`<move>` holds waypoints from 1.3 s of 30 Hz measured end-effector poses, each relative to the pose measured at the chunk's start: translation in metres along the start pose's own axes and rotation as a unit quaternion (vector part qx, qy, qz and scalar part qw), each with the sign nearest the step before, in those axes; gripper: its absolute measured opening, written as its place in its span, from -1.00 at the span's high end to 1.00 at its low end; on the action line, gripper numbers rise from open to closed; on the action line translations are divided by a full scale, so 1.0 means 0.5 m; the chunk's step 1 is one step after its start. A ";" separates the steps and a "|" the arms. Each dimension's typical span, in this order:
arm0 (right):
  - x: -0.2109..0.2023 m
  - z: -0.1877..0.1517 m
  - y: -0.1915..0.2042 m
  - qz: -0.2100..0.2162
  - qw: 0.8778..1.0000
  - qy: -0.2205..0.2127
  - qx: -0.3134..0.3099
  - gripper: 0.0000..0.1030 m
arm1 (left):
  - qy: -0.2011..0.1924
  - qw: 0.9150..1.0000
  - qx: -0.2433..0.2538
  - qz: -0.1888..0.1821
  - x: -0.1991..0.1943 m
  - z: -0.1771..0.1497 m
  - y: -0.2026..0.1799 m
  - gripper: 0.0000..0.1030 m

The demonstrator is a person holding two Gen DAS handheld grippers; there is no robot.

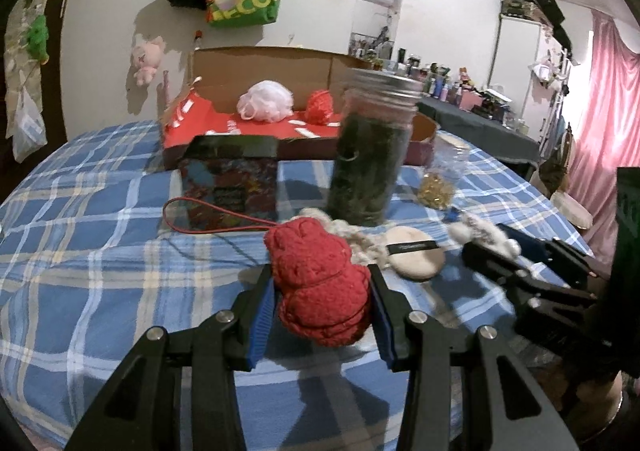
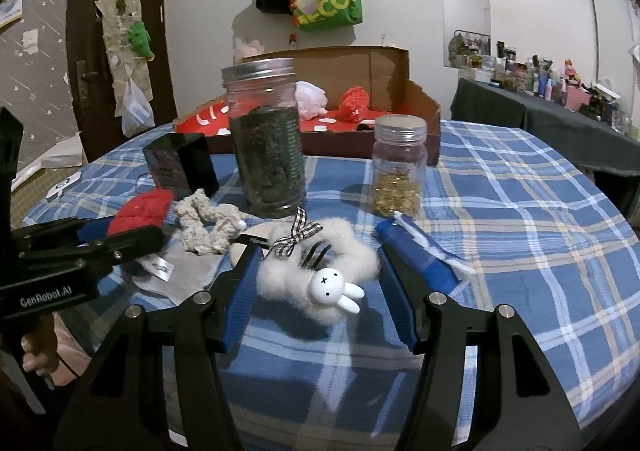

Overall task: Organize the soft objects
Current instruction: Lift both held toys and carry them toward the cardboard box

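A red knitted plush toy (image 1: 320, 283) sits between the blue pads of my left gripper (image 1: 320, 271), which is shut on it; its red cord (image 1: 192, 217) trails back over the blue plaid cloth (image 1: 100, 251). A white fluffy hair tie (image 2: 288, 279) with a bunny head and a checked bow lies between the pads of my right gripper (image 2: 319, 251), and the fluff touches both pads. In the right wrist view the left gripper (image 2: 160, 227) holds the red toy (image 2: 140, 211) at the left. A cardboard box (image 1: 280, 63) with a red floor holds a pink bath pouf (image 1: 266, 101) and a red yarn piece (image 1: 320, 107).
A tall jar of dark leaves (image 2: 268, 147), a small jar of gold bits (image 2: 398, 167) and a dark tin (image 1: 230, 179) stand before the box. A cream crocheted scrunchie (image 2: 208, 227), a powder puff (image 1: 416, 255), grey cloth (image 2: 188, 271) and a blue-and-white fabric item (image 2: 424, 255) lie close by.
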State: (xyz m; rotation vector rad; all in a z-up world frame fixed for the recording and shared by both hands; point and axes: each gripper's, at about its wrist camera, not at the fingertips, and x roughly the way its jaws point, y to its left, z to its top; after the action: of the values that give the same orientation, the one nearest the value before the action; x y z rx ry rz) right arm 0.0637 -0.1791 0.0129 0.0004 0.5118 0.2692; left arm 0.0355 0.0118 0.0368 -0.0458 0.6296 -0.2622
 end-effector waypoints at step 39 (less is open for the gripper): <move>0.087 0.134 -0.209 -0.042 0.997 0.069 0.013 -0.11 | 0.059 0.997 0.003 0.043 0.066 0.131 0.255 0.11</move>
State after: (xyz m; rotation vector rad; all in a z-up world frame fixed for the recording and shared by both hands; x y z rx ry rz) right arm 0.1592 -0.2644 0.0432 -0.0139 0.6518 0.1798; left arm 0.1287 0.1240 0.0550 0.0021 0.7472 -0.1853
